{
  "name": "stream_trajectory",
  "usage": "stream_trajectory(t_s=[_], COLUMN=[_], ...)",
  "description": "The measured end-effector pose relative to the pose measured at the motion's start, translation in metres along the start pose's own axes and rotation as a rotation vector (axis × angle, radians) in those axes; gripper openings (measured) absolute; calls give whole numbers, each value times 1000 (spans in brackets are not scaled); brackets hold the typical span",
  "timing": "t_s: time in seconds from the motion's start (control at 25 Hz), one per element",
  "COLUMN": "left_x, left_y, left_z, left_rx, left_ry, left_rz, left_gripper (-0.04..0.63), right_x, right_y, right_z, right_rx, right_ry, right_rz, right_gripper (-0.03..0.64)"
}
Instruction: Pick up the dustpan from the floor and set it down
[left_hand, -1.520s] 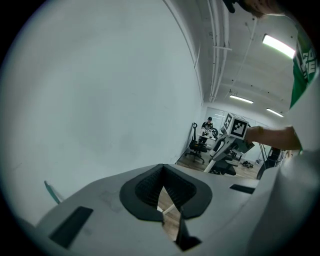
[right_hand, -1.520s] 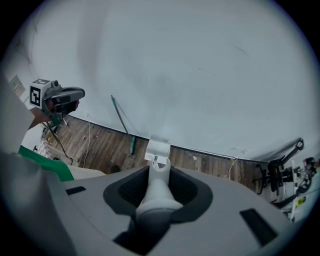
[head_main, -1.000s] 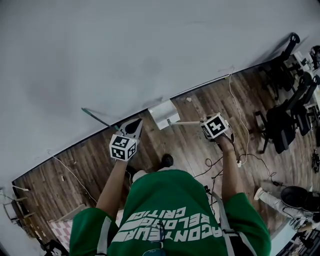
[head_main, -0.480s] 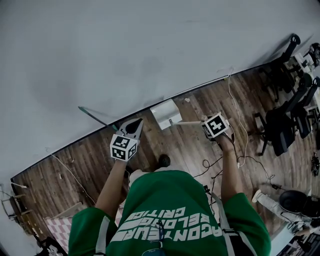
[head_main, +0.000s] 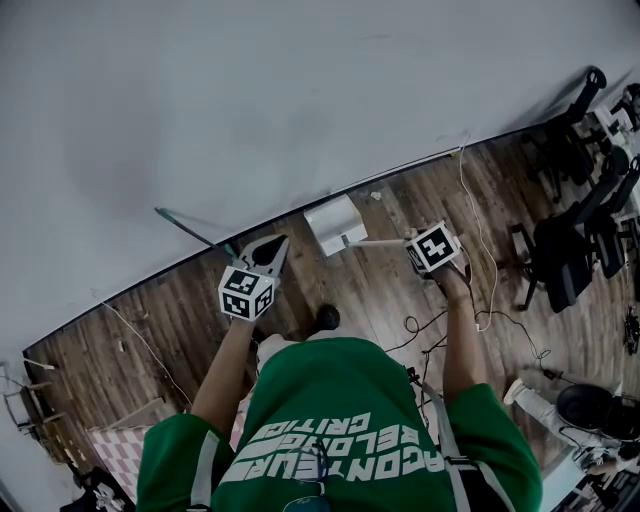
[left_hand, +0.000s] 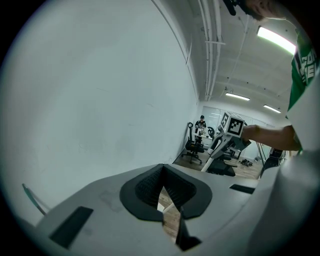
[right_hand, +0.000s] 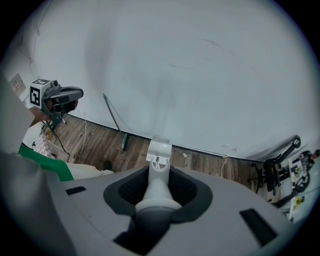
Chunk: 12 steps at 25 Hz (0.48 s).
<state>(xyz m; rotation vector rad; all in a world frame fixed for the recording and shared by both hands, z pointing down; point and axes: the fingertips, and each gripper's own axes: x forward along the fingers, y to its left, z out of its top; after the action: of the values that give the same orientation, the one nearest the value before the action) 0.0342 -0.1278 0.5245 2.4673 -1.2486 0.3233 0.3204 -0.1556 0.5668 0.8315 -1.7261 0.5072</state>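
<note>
As a person in a green shirt faces the white wall (head_main: 250, 100), the head view shows the right tool (head_main: 425, 255) pinching the long handle of the dustpan (head_main: 335, 224). The pan lies low at the wall's foot, its handle running back from the wall to that tool. The left tool (head_main: 270, 248) points at the wall, farther from the handle.

Left gripper view: jaws pressed together, holding nothing.

Right gripper view: pads clamp the handle, pan straight ahead toward the wall. Whether it touches the floor (right_hand: 100, 145) is unclear.
</note>
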Motion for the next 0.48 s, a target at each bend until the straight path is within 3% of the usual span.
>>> stream_trajectory(t_s=[0.48], left_x=[1], left_y=[1], left_z=[-6], left_rx=[-3], left_ry=[16], left_rz=[26], left_gripper=[3], right_x=[10], right_y=[-9], right_z=[-14], right_rx=[5], right_ry=[30], right_rz=[-9], right_gripper=[120])
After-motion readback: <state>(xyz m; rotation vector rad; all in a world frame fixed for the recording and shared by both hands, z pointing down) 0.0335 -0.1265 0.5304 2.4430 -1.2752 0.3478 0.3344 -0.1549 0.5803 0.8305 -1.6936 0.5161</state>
